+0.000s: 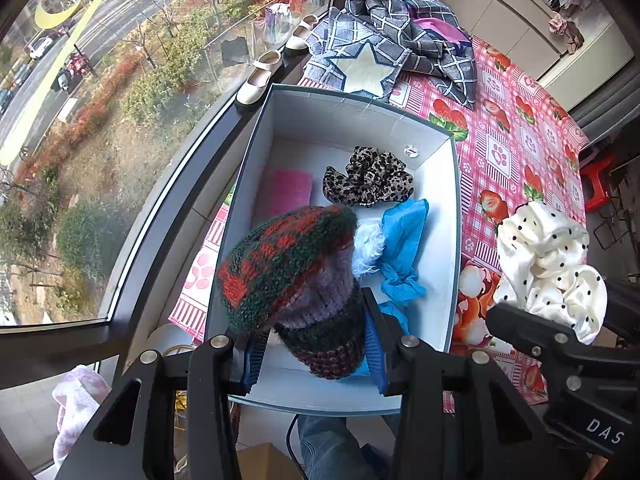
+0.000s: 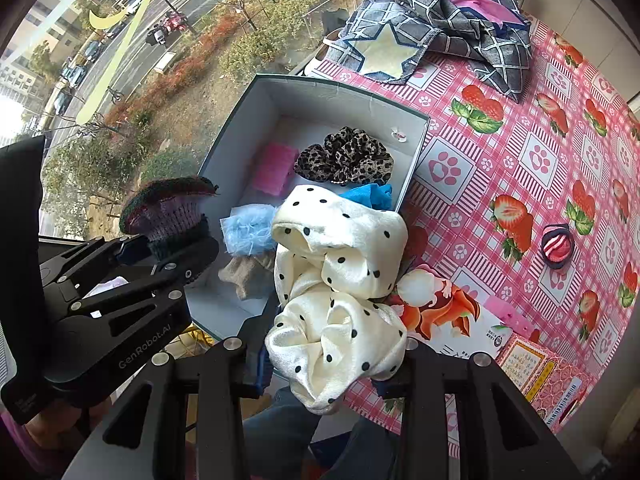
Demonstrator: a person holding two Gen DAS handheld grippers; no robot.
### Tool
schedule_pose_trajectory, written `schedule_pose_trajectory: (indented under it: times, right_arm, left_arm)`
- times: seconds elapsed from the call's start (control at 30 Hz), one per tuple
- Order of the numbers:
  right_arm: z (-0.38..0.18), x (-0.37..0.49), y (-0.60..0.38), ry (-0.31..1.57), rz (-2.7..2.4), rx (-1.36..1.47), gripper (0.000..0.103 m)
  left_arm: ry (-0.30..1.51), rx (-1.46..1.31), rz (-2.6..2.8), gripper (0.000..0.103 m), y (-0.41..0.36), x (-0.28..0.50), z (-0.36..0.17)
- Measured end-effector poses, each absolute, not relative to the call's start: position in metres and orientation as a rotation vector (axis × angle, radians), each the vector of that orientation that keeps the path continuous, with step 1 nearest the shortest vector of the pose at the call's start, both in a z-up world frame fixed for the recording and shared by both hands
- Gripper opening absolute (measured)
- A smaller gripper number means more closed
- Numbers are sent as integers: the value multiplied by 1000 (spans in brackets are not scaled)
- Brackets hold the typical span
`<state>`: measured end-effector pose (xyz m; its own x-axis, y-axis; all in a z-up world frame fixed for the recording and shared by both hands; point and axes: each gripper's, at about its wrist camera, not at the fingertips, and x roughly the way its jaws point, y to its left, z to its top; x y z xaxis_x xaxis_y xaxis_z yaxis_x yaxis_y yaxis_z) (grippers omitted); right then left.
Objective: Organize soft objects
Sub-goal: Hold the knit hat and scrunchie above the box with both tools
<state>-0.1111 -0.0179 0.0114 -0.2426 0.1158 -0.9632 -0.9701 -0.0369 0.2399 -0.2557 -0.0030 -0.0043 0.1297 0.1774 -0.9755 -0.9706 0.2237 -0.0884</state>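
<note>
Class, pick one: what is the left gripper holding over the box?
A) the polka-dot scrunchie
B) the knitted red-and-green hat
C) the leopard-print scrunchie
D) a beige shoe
B: the left gripper is shut on the knitted hat above the box; the right gripper holds the polka-dot scrunchie.

Box filling up, far-left corner staying open

Leopard scrunchie [image 1: 368,178], pink cloth [image 1: 285,192] and blue fabric [image 1: 402,248] are crowding the box [image 1: 454,240] floor; the knit hat [image 1: 288,264] is blocking its near end.
</note>
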Motion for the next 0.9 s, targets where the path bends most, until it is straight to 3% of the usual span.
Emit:
schedule_pose_trajectory:
  times: [0.9]
  right_arm:
    - [9,-107,0,1307,1441,-989,37]
  left_arm:
    - [1097,-943,1051,46,-1,-251,-6]
